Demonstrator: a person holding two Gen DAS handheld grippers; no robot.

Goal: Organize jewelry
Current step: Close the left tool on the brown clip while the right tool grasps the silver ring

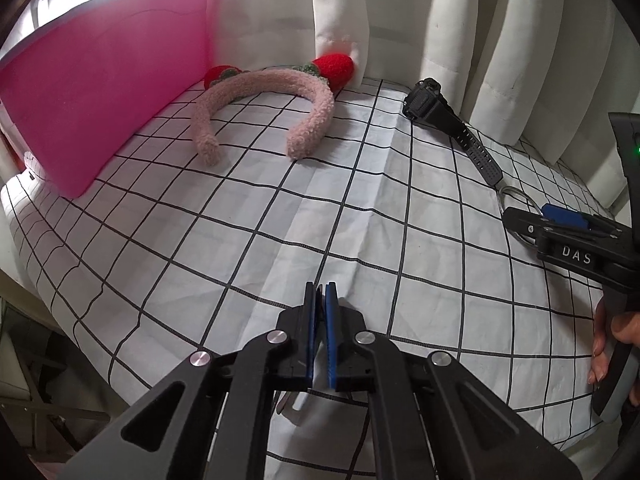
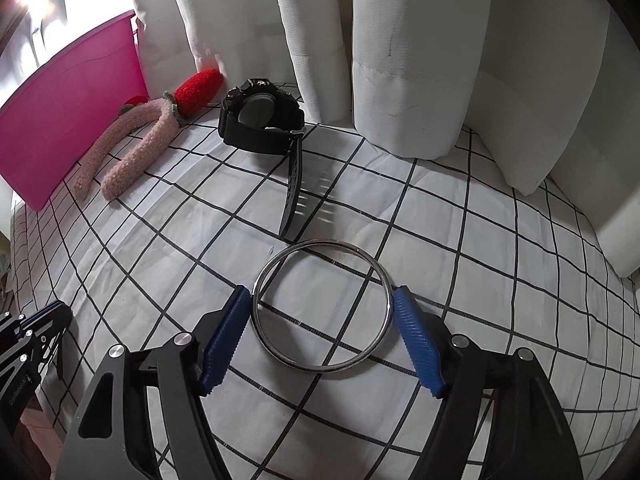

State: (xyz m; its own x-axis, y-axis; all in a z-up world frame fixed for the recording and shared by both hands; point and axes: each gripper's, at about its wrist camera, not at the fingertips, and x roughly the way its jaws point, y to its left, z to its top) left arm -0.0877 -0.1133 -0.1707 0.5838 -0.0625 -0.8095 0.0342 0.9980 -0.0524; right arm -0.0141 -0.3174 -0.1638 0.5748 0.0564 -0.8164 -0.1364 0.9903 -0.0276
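A silver bangle (image 2: 316,368) lies flat on the white checked cloth (image 2: 480,320). My right gripper (image 2: 322,294) spans it, and the blue pads (image 2: 416,340) touch its rim on both sides. In the left wrist view that gripper (image 1: 520,216) is at the right edge, over the bangle (image 1: 508,192). My left gripper (image 1: 320,292) hovers low over bare cloth, shut, with nothing seen between its pads. A black wristwatch (image 2: 260,116) lies behind the bangle, its strap end pointing toward it. A fluffy pink headband (image 1: 264,84) with red strawberries lies farther left.
A tall pink box (image 1: 100,92) stands at the back left, beside the headband. White curtains (image 1: 480,40) hang along the far side of the cloth. The cloth's near edge drops off at the lower left. A person's hand (image 1: 608,344) holds the right gripper's handle.
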